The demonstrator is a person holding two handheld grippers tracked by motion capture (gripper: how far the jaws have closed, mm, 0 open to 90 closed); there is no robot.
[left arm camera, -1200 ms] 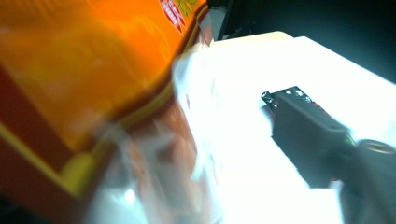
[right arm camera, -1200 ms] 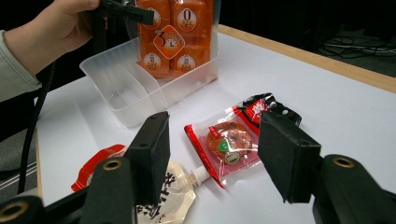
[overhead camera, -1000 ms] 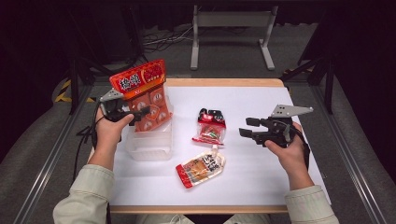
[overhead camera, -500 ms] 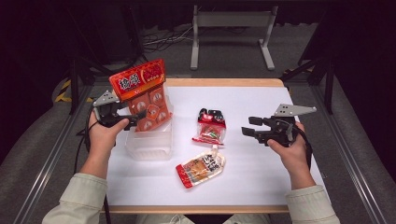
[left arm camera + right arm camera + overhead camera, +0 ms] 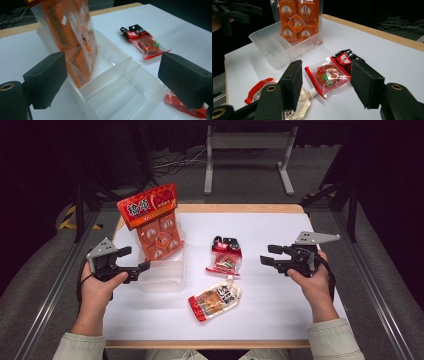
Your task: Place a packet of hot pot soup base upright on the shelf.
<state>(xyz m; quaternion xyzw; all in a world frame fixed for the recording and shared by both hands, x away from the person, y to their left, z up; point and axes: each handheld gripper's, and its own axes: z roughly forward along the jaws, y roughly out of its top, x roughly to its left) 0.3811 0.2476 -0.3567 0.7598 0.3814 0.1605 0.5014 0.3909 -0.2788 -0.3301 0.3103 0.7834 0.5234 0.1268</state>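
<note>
- Your left gripper is over at the table's 9 o'clock edge, jaws apart with nothing in them, just beside the clear bin.
- The big orange snack bag is already standing upright in the far compartment of that bin, leaning a bit toward 11 o'clock. So I'd call that one done. The near compartments look bare.
- Dead center there's the small red-and-black packet lying flat on the white table, well apart from the bin.
- Down at about 6 o'clock from it is the spouted pouch, also flat, spout pointing up toward the packet.
- Your right gripper hangs at 3 o'clock, jaws wide with nothing between them, aimed at the small packet.
- My guess: one of three packed, two to go, and the packet's next.
</note>
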